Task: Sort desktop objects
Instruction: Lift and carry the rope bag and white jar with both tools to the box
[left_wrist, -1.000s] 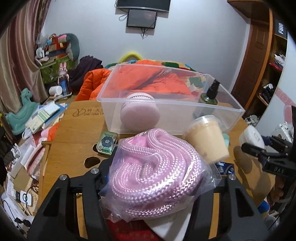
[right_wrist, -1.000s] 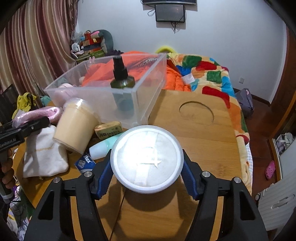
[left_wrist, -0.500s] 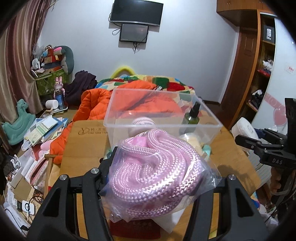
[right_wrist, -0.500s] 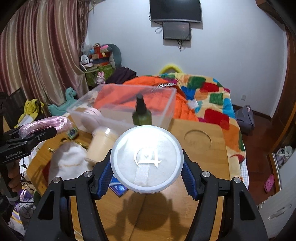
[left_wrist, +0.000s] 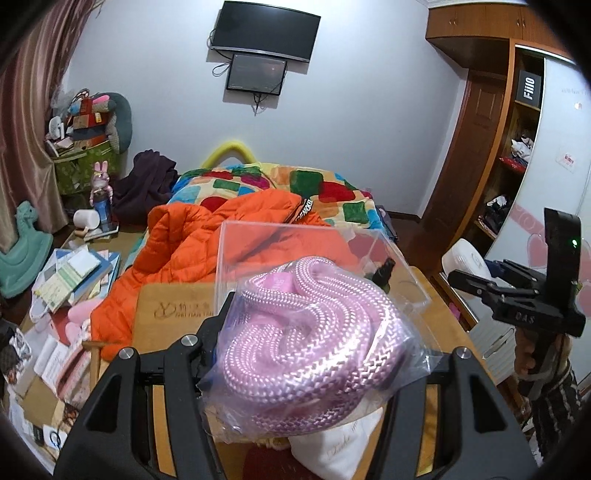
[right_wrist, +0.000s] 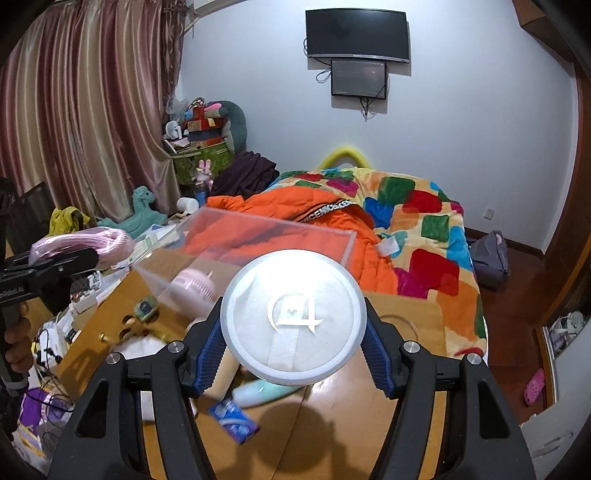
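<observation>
My left gripper (left_wrist: 314, 354) is shut on a clear bag of coiled pink rope (left_wrist: 310, 343), held high above the wooden table (left_wrist: 166, 317). My right gripper (right_wrist: 293, 321) is shut on a round white powder-puff case (right_wrist: 293, 317), also lifted above the table (right_wrist: 402, 317). The clear plastic bin (left_wrist: 258, 254) stands ahead of both grippers, also in the right wrist view (right_wrist: 236, 243). It holds a pink round fan (right_wrist: 195, 286) and a dark spray bottle (left_wrist: 384, 273). The right gripper with the white case (left_wrist: 465, 258) shows at the right of the left wrist view.
On the table under the grippers lie a white cloth pouch (left_wrist: 340, 446), a blue packet (right_wrist: 232, 424), a mint tube (right_wrist: 258, 395) and a small green item (right_wrist: 146, 308). An orange jacket (left_wrist: 192, 236) and a bed lie behind. Clutter lies on the floor at left.
Both grippers have risen well above the table with their loads. The bin now appears lower and smaller in both views.
</observation>
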